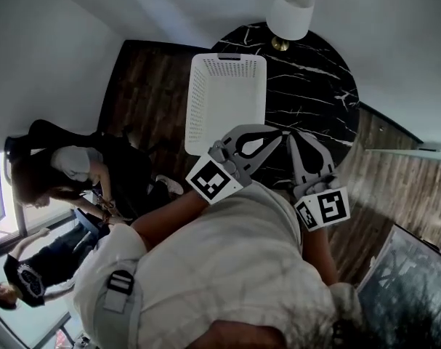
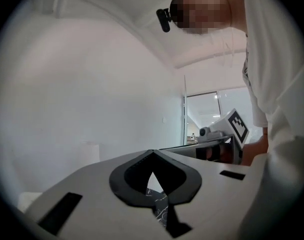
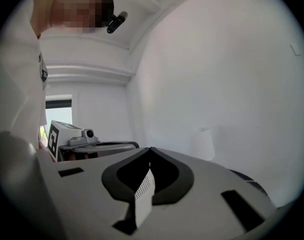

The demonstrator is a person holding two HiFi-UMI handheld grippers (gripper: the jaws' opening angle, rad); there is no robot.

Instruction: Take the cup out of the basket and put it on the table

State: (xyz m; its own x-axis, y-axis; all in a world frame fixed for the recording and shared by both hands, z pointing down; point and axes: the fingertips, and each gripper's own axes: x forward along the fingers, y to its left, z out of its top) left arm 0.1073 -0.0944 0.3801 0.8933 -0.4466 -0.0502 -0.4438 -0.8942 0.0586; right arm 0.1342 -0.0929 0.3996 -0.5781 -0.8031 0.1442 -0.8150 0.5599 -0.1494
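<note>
Dark wood flooring [image 1: 147, 86] and white walls [image 1: 60, 49] surround a round black marble table [image 1: 314, 86], where a white perforated basket [image 1: 197, 107] stands just beside a white-shaded lamp [image 1: 290, 11]. The left gripper [image 1: 277, 134] and right gripper [image 1: 293, 140] hang near the basket's nearer end, each with its jaws closed tip to tip on nothing. No view shows the cup, and the basket's pale inside gives no clear sign of it, so my advice is to look down into the basket first, spread one gripper's jaws wide, then descend straight and clear of the mesh walls.
</note>
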